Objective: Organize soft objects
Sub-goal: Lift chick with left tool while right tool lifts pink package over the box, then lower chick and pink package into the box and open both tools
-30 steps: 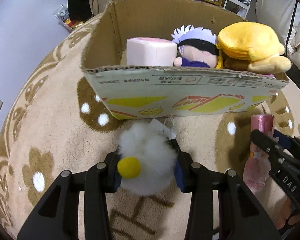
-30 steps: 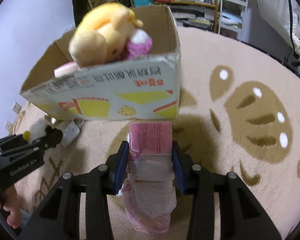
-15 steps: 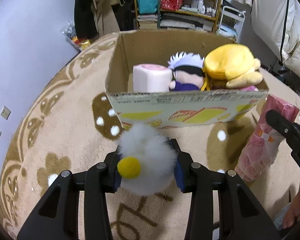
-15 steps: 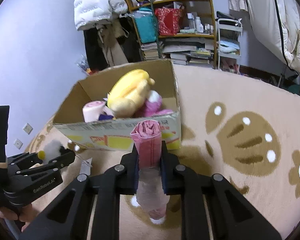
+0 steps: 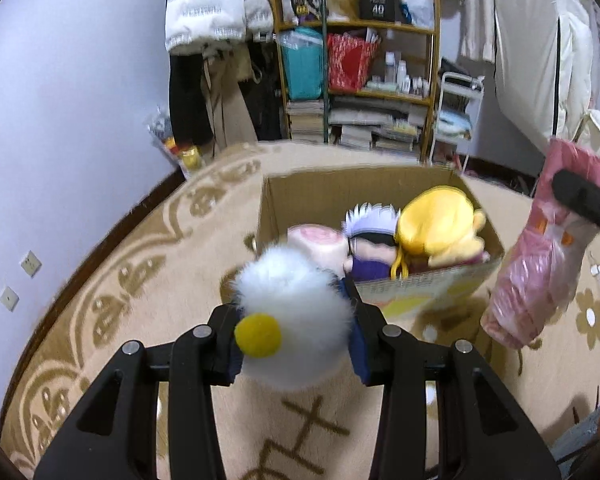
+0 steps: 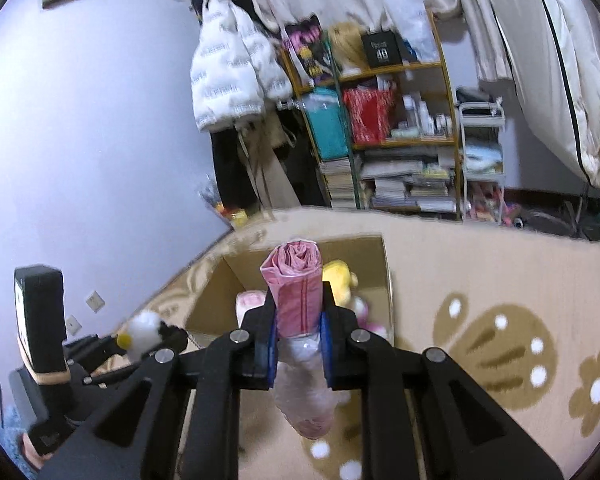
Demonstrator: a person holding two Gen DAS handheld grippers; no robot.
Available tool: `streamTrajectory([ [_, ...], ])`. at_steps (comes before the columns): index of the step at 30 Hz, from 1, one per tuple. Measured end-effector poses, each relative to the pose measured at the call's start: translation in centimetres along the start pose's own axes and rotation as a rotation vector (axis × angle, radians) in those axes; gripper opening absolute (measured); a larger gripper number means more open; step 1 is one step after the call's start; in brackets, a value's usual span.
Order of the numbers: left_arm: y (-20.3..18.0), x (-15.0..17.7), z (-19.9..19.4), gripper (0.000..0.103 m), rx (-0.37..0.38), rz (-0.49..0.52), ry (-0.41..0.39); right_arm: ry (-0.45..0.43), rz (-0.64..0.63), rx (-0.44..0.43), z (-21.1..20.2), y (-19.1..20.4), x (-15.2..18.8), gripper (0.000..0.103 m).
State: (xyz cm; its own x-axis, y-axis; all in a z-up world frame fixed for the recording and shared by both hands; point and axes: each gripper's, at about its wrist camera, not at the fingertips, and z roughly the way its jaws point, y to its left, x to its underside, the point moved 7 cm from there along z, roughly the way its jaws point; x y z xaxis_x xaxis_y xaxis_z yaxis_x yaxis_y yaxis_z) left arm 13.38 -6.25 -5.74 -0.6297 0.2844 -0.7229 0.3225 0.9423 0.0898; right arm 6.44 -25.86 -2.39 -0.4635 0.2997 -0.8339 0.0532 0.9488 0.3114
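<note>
White fluffy toy (image 5: 296,316) sits clamped in the left gripper (image 5: 294,344), the pink roll (image 6: 298,300) stands lengthwise in the right gripper's (image 6: 299,340) closed fingers, and the cardboard box (image 5: 296,196) lies ahead, below both.

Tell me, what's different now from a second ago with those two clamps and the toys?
Both came up off the rug. The left gripper, shut on the white fluffy toy, lifted it to about the height of the cardboard box. The right gripper closed tight on the pink roll and raised it clear of the rug. The box and the plush toys inside stayed put.
</note>
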Motion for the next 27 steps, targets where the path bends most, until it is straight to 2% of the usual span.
streamTrajectory([
  [2,0.1,-1.1,-0.4,0.04,-0.012,0.009,-0.039,-0.025,0.0,-0.007,0.1,0.2,-1.3,0.018],
  [6,0.2,-2.3,0.0,0.04,-0.012,0.001,-0.064,-0.05,0.016,-0.033,1.0,0.6,-3.3,0.018],
  [18,-1.2,-5.9,2.2,0.041,-0.023,0.041,-0.134,-0.065,-0.001,-0.086,4.4,1.8,-4.9,0.018],
  [24,-1.1,-6.1,3.5,0.042,-0.016,0.028,-0.138,-0.007,0.008,-0.075,7.4,1.8,-4.6,0.018],
  [27,-1.3,-5.8,4.5,0.042,-0.013,0.04,-0.115,0.026,0.014,-0.075,8.6,1.5,-3.7,0.018],
])
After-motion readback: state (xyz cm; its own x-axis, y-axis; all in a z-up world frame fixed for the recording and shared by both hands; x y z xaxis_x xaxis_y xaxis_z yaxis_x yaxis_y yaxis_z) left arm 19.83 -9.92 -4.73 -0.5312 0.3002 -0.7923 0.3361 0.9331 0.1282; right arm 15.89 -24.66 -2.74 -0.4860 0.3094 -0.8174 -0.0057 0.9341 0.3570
